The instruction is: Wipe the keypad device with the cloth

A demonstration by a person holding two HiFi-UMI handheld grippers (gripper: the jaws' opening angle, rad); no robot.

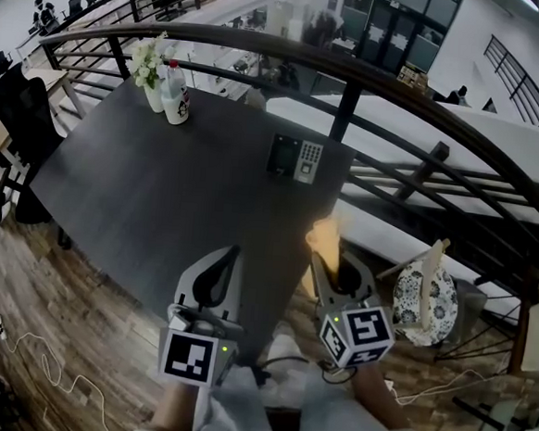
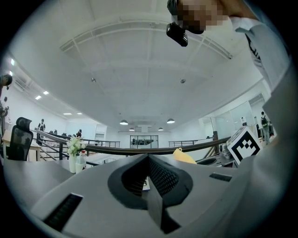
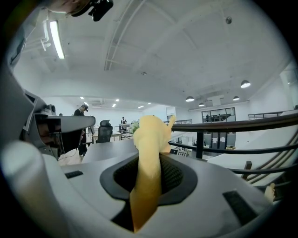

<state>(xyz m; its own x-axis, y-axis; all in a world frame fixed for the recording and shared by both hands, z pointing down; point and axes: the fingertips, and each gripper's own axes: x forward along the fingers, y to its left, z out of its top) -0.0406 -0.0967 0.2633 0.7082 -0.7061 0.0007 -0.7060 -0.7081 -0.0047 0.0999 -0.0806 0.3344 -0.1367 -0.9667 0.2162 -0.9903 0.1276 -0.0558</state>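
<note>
right gripper [image 1: 327, 261] jaws clamped on a yellow cloth [image 1: 324, 237], which sticks up past the tips. left gripper [image 1: 233, 254] jaws pressed together, nothing between them. both sit by the near edge of the dark table [image 1: 141, 191]. keypad device [image 1: 297, 158] lies flat near the table's far right edge, well apart from both grippers.

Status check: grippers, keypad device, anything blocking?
Left gripper shut, empty. Right gripper shut on yellow cloth. Keypad device flat on table ahead, clear of both grippers. Vase and bottle at far left corner, off the path.
</note>
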